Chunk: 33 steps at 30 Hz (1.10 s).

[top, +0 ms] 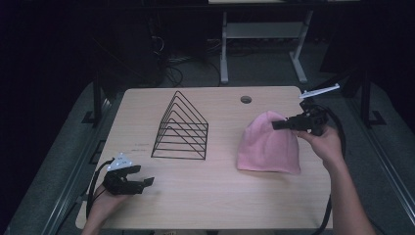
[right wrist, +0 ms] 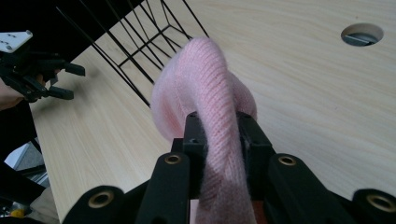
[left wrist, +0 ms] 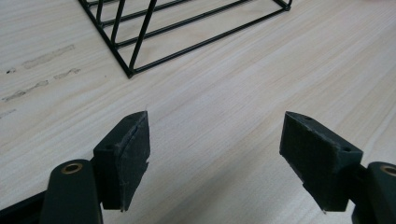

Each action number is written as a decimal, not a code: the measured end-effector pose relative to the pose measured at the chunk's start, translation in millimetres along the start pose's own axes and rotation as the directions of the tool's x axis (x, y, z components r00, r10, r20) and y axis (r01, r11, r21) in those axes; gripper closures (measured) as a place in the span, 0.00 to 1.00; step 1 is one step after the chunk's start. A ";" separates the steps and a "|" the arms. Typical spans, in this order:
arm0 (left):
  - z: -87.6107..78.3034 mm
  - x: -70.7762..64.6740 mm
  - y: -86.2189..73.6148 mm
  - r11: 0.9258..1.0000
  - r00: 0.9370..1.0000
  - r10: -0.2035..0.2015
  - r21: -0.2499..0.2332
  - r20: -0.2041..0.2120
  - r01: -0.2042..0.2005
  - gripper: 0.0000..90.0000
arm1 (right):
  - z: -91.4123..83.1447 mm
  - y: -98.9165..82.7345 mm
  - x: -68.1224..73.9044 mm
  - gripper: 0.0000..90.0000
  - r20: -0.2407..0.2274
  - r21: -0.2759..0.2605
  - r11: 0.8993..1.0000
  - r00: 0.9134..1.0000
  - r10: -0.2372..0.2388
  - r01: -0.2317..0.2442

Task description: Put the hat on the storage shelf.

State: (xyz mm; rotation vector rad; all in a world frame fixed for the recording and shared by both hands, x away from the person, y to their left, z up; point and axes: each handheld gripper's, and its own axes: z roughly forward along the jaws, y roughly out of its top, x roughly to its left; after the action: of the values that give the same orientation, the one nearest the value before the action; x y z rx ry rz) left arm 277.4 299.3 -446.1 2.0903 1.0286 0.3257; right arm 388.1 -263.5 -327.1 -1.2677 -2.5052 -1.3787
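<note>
Spanning most of the scene, a wooden table holds a black wire rack near its middle. Right of it, with bare tabletop between, a pink knit hat is pinched at its crown by the right gripper, seemingly for lifting. Near the front left edge, the left gripper rests, jaws apart and empty.

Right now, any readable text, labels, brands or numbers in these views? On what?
None readable.
Grey plate on the left gripper: small dark dots, no lettering to make out.
Table: faint smudged marks near the wire rack, not text.
Pink beanie, clamped in the right gripper: plain knit, no tag or logo in sight.
</note>
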 end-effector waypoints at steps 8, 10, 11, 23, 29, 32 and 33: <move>-2.3 -0.5 10.4 1.000 0.998 0.018 -0.014 0.056 -0.017 0.27 | -16.6 10.6 8.2 0.85 0.006 -0.023 0.999 0.999 -0.040 0.040; -1.7 -0.4 13.3 1.000 0.997 0.028 -0.013 0.073 -0.027 0.27 | -19.9 13.8 8.6 0.85 0.005 -0.036 0.999 0.999 -0.039 0.039; -1.2 -0.2 15.2 0.999 0.996 0.033 -0.011 0.086 -0.032 0.27 | -21.3 15.5 8.3 0.85 0.002 -0.037 0.998 0.999 -0.043 0.043; -12.7 4.9 40.5 0.997 0.985 0.076 -0.028 0.152 -0.073 0.27 | -34.6 34.4 8.5 0.85 0.002 -0.059 0.997 0.999 -0.053 0.053; -25.1 8.4 63.8 0.993 0.975 0.111 -0.052 0.195 -0.103 0.26 | -40.3 43.0 12.2 0.85 0.001 -0.075 0.995 0.998 -0.068 0.068; -28.8 9.6 75.0 0.991 0.970 0.131 -0.051 0.207 -0.123 0.27 | -41.3 46.8 15.3 0.85 0.003 -0.072 0.994 0.997 -0.076 0.076; -28.8 9.6 75.0 0.991 0.970 0.131 -0.051 0.207 -0.123 0.26 | -41.3 46.8 15.3 0.85 0.003 -0.072 0.994 0.997 -0.076 0.076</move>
State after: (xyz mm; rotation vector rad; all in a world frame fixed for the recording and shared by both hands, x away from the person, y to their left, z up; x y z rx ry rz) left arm 310.8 293.4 -372.7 2.1092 0.7609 0.1803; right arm 394.2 -269.8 -263.4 -1.1952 -2.5522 -1.4972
